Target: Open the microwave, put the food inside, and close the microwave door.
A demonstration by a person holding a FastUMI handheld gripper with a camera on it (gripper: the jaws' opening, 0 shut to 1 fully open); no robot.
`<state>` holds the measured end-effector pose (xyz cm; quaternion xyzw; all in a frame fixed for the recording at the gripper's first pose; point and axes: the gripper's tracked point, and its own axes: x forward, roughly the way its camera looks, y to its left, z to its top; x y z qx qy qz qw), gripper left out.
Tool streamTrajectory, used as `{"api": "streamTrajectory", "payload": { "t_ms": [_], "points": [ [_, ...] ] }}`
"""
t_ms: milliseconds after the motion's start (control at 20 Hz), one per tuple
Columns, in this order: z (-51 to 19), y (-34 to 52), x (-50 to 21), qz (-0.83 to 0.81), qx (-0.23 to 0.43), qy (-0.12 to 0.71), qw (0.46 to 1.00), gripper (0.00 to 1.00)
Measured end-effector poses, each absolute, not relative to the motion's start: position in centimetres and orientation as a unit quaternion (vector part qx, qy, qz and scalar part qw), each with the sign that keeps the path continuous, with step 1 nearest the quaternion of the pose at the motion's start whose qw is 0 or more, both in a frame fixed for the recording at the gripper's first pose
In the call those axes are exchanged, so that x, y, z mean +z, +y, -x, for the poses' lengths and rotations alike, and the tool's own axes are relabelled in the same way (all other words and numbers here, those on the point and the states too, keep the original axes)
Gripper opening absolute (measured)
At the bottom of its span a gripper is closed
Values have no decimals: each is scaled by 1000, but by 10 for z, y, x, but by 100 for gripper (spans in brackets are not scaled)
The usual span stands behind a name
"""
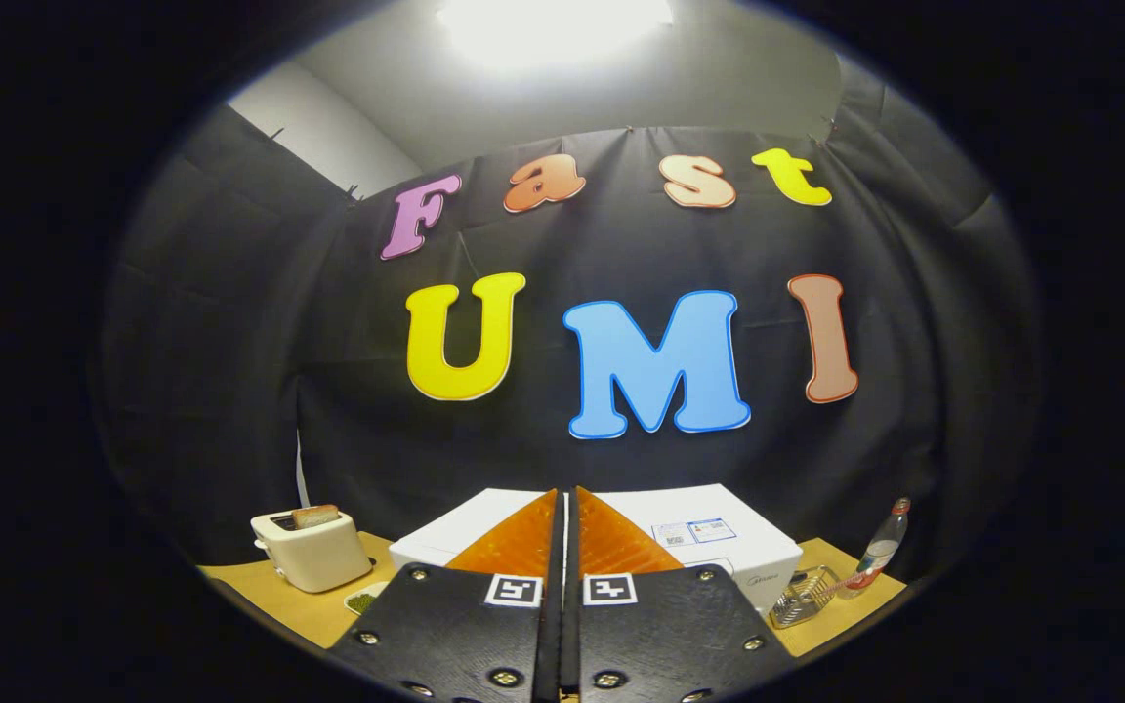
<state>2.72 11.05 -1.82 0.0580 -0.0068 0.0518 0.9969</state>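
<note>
White microwave (pixel 719 557) is sitting on the tabletop (pixel 309 605) just beyond the claw (pixel 567 508), whose fingers are pressing together, holding nothing. Opening looks not yet begun; the next move is calling for reaching its front. A toaster (pixel 313 552) is standing left, a bottle (pixel 883 545) and wire rack (pixel 802 598) right, leaving open room between.

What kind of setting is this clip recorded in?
Probably a staged kitchen booth: a white box-shaped microwave and a cream toaster holding bread sit on a yellow tabletop before black cloth. The gripper is shut, empty.
</note>
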Motion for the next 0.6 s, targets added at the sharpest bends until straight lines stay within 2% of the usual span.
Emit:
{"api": "streamTrajectory", "payload": {
  "t_ms": [200, 350, 450, 500, 550, 600],
  "points": [
    [-27, 89, -6, -87, 54, -30, 994, 1],
    [-35, 69, -5, -97, 31, -32, 994, 3],
    [-35, 54, -5, -103, 11, -26, 994, 18],
    [-35, 42, -2, -108, -11, -27, 994, 18],
    [-30, 38, 4, -122, -22, -36, 992, 23],
    [-27, 40, 13, -123, -13, -53, 991, 58]
  ]
}}
